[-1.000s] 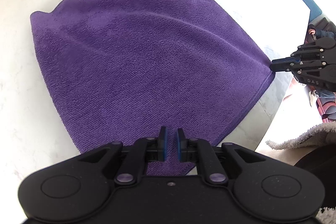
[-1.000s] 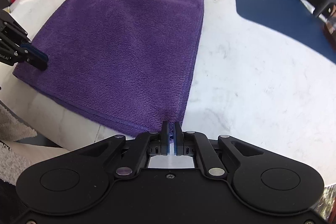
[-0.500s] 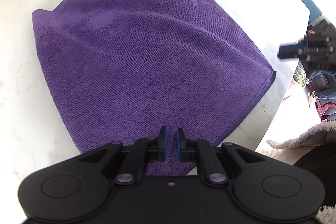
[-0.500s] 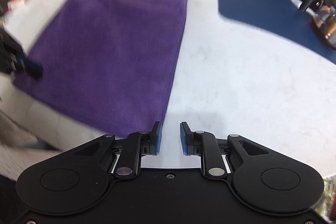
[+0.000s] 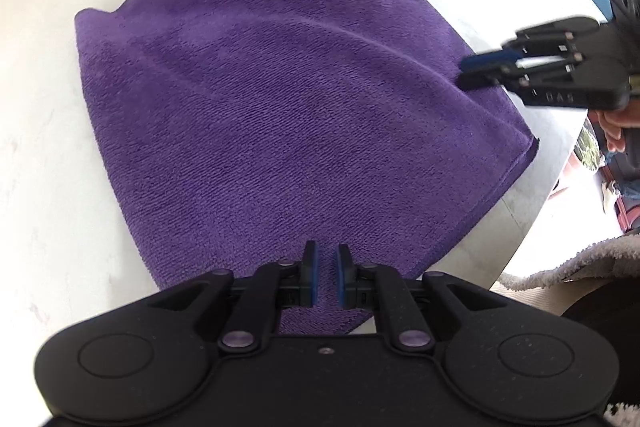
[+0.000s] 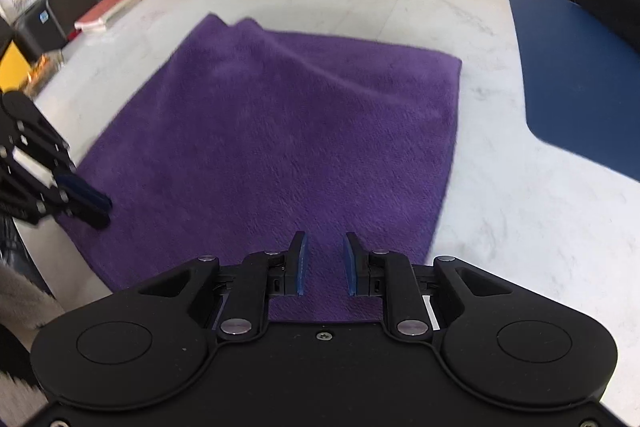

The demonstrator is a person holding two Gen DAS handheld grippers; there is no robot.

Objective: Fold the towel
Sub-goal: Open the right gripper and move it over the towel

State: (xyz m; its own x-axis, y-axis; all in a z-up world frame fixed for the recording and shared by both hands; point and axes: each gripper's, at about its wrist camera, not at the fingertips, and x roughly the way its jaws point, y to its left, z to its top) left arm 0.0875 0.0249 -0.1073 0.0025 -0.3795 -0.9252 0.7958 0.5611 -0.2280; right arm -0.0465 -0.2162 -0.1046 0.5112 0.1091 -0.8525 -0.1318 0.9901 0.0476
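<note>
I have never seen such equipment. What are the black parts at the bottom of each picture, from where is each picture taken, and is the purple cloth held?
No robot here: a person holds one two-finger gripper in each hand, and each carries a camera looking along its fingers. The left gripper is shut on a near corner of the folded purple towel. The right gripper is open above the towel, holding nothing; its jaws have just been opening. The towel lies on a pale marble table, with a blue mat beside it. Each camera also sees the other gripper.
</note>
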